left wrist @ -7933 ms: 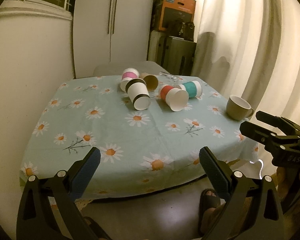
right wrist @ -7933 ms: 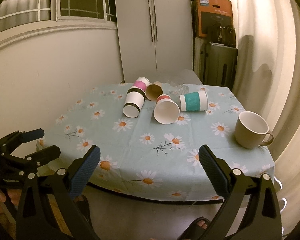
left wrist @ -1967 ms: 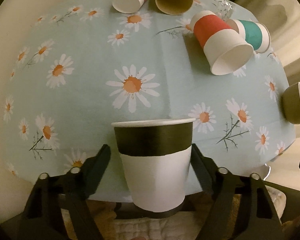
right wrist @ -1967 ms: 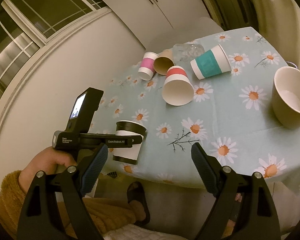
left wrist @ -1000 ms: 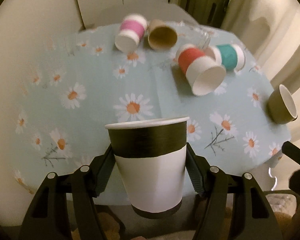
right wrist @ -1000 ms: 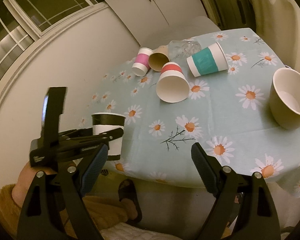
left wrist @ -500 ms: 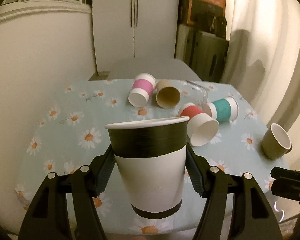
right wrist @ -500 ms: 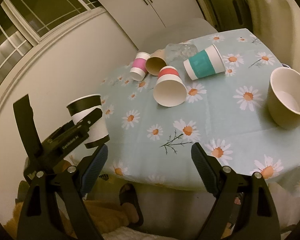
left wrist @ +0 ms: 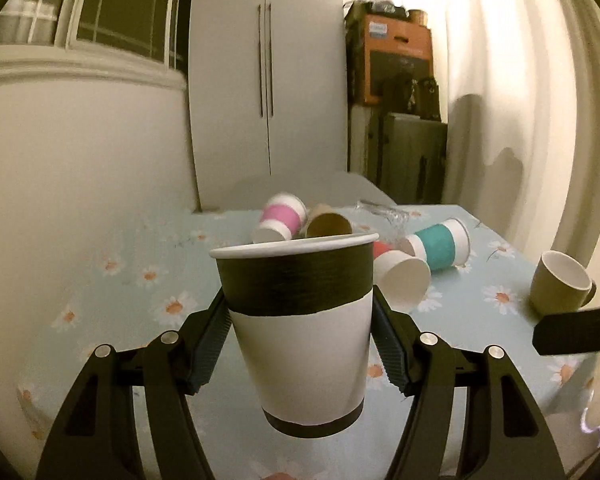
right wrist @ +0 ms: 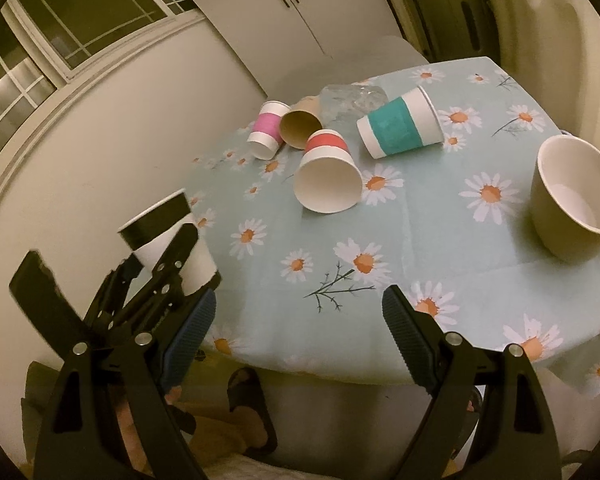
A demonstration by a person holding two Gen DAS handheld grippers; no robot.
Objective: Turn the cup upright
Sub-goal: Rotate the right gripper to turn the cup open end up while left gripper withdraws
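My left gripper (left wrist: 300,344) is shut on a white paper cup with a black band (left wrist: 300,320). The cup is upright, mouth up, held in the air near the table's front left edge. In the right wrist view the same cup (right wrist: 168,240) and left gripper (right wrist: 156,272) show at the lower left. My right gripper (right wrist: 296,336) is open and empty, held in front of the table's near edge.
Lying on their sides on the daisy tablecloth (right wrist: 420,240): a red-banded cup (right wrist: 326,176), a teal-banded cup (right wrist: 400,124), a pink-banded cup (right wrist: 268,130), a brown cup (right wrist: 300,126) and a clear plastic cup (right wrist: 352,100). A beige mug (right wrist: 572,204) stands upright at the right.
My left gripper has tilted up with the black-banded cup, so the view now looks level across the table. The right gripper has moved closer to the table.
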